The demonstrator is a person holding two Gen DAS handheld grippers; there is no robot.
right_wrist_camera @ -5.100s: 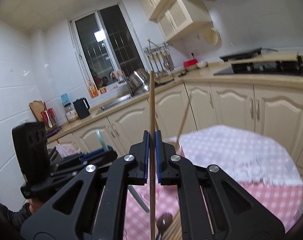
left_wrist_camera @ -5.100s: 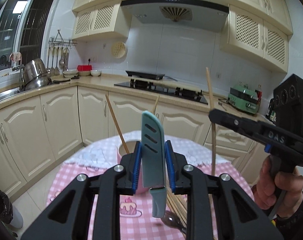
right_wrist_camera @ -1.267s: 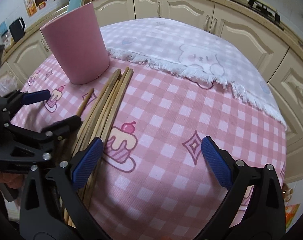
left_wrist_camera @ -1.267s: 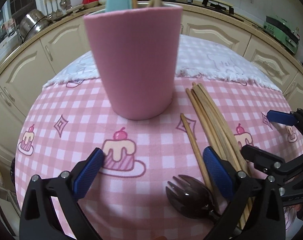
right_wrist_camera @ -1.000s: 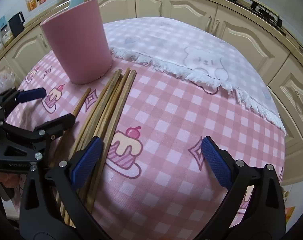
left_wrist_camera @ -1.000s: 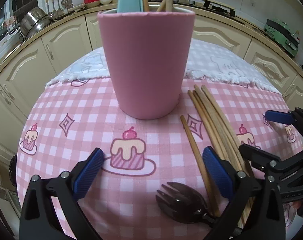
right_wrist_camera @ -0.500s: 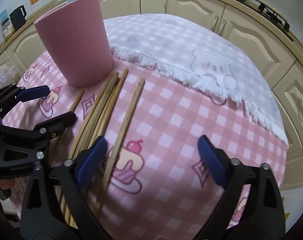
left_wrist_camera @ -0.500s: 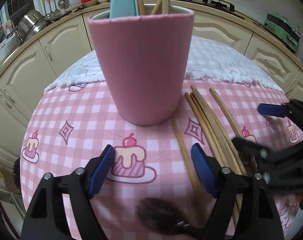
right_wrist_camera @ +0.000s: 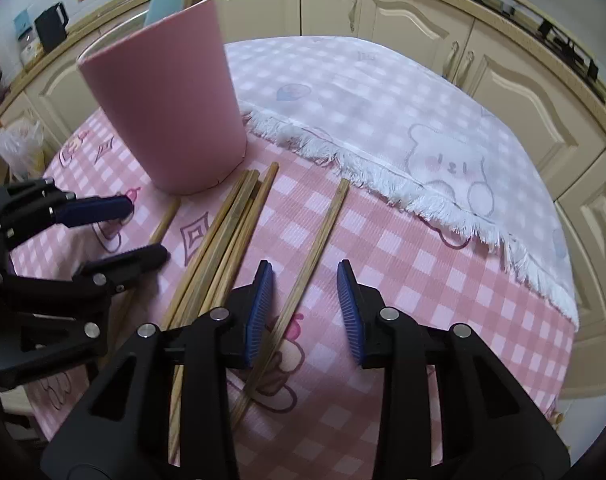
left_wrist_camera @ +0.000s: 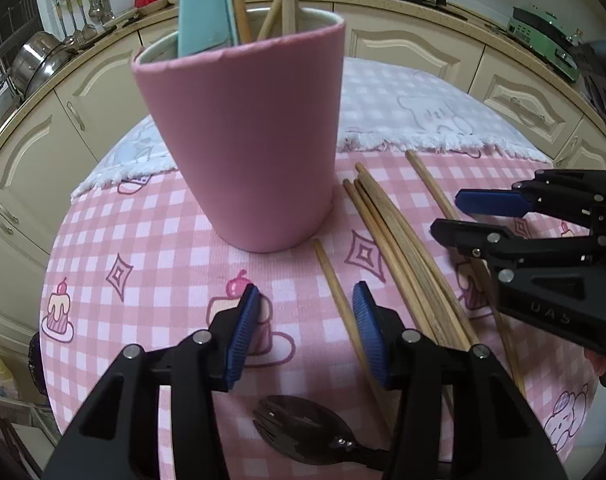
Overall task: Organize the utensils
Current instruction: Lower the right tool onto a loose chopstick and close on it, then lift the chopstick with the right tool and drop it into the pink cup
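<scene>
**A:** ok so nearest the left wrist cam: a dark spork (left_wrist_camera: 303, 426) at bottom centre, lying on the pink checked tablecloth (left_wrist_camera: 151, 248) under the left gripper (left_wrist_camera: 306, 334). Jaws apart, nothing between the blue pads except a single chopstick (left_wrist_camera: 337, 292) running just inside the right-hand pad.

**B:** and the right gripper (right_wrist_camera: 304, 310)?

**A:** Also spread, straddling one lone chopstick (right_wrist_camera: 315, 248) that sits apart from the chopstick bundle (right_wrist_camera: 219, 248) left of centre. Can't tell if the pads touch it. From the left cam that gripper's body reads "UAS" or "DAS", can't say which.

**B:** farther back?

**A:** Pink cup (left_wrist_camera: 243, 136) upright mid-frame, just beside the bundle's far ends. A light-blue knife (left_wrist_camera: 201, 4) and a few chopsticks stick out the top. Behind it a white fringed cloth (right_wrist_camera: 403, 120) with a bear print, then cream cabinets (left_wrist_camera: 415, 46). Upper left: ladles on a rack (left_wrist_camera: 81, 12).
</scene>
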